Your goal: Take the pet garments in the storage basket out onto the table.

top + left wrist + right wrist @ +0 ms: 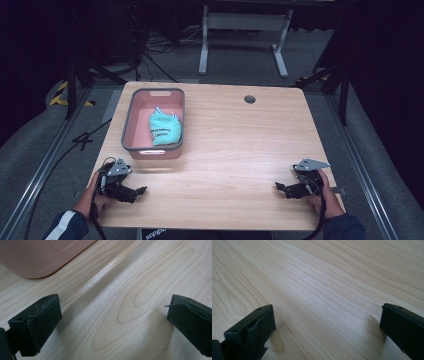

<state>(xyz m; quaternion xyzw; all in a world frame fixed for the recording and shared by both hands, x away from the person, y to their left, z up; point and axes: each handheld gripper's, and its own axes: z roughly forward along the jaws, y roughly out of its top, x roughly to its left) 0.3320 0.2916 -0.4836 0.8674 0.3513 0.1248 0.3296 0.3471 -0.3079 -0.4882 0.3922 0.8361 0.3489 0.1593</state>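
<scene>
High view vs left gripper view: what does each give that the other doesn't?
High view alone: the whole pink bin with a teal packet lying inside it, the round grommet hole in the tabletop, both hands, and the right gripper low over the table's near right corner. Left gripper view alone: a close look at the left gripper, its jaws wide apart with bare wood grain between them. Shared: the wooden table and the bin, of which the left gripper view catches just one rounded corner at its top left.

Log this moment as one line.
left gripper: open, empty | right gripper: open, empty | pouch: in bin
</scene>
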